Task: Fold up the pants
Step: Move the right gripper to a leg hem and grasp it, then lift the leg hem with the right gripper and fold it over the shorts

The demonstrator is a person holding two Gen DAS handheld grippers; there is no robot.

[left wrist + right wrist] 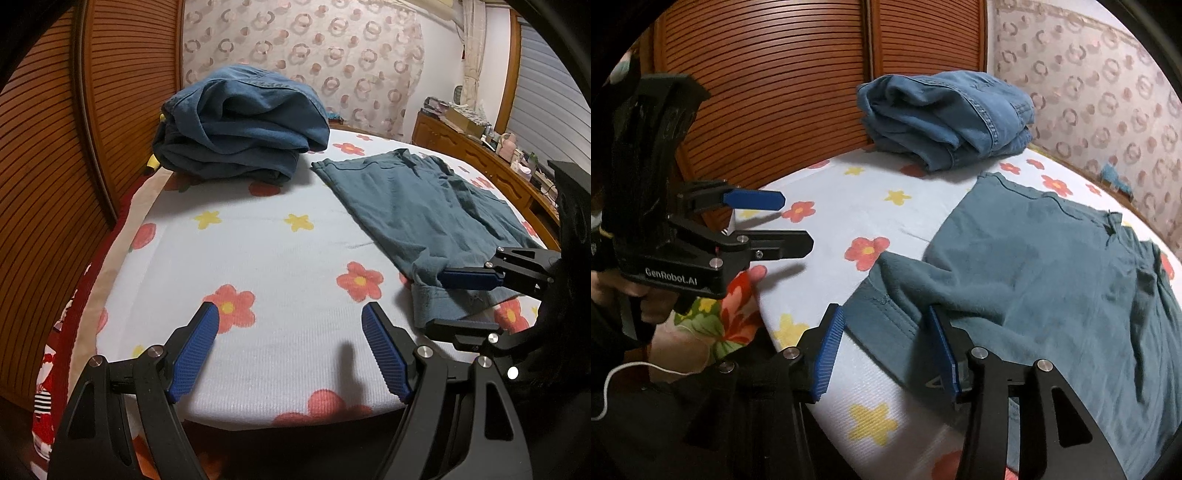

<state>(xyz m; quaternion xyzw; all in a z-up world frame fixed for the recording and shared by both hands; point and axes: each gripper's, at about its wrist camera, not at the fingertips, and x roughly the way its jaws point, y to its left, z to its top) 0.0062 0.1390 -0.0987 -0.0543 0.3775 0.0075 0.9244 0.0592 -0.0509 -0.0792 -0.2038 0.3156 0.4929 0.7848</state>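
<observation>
The teal pants [1034,266] lie flat on the flowered bed cover [258,251], near a folded pile of jeans [240,125]. The left gripper [290,314] hovers wide open and empty. The right gripper [886,314] straddles the hem, apparently not pinching it.
</observation>
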